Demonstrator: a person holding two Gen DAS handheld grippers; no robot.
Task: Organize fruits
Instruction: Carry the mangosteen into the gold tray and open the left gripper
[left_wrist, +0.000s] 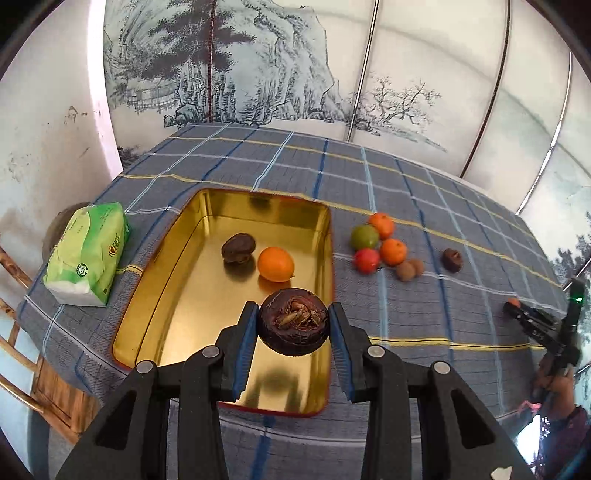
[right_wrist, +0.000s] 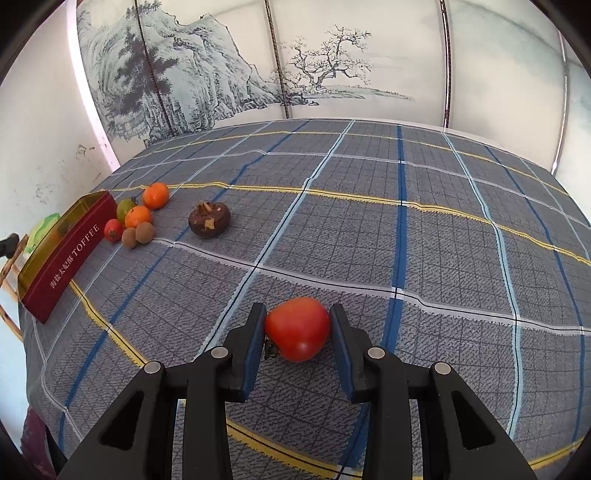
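Note:
My left gripper (left_wrist: 292, 325) is shut on a dark brown mangosteen (left_wrist: 292, 322) and holds it above the near right part of a gold tin tray (left_wrist: 177, 295). In the tray lie a brown fruit (left_wrist: 238, 248) and an orange (left_wrist: 275, 264). My right gripper (right_wrist: 297, 328) is shut on a red tomato (right_wrist: 297, 328), low over the checked cloth. A cluster of small fruits (left_wrist: 380, 245) lies right of the tray; the cluster also shows in the right wrist view (right_wrist: 135, 218), next to the tray's red wall (right_wrist: 70, 258). Another mangosteen (right_wrist: 209, 218) lies on the cloth.
A green tissue pack (left_wrist: 88, 254) lies left of the tray near the table edge. A wooden chair (left_wrist: 22, 332) stands off the left edge. The right gripper and hand show at the far right of the left wrist view (left_wrist: 543, 325). A painted screen stands behind the table.

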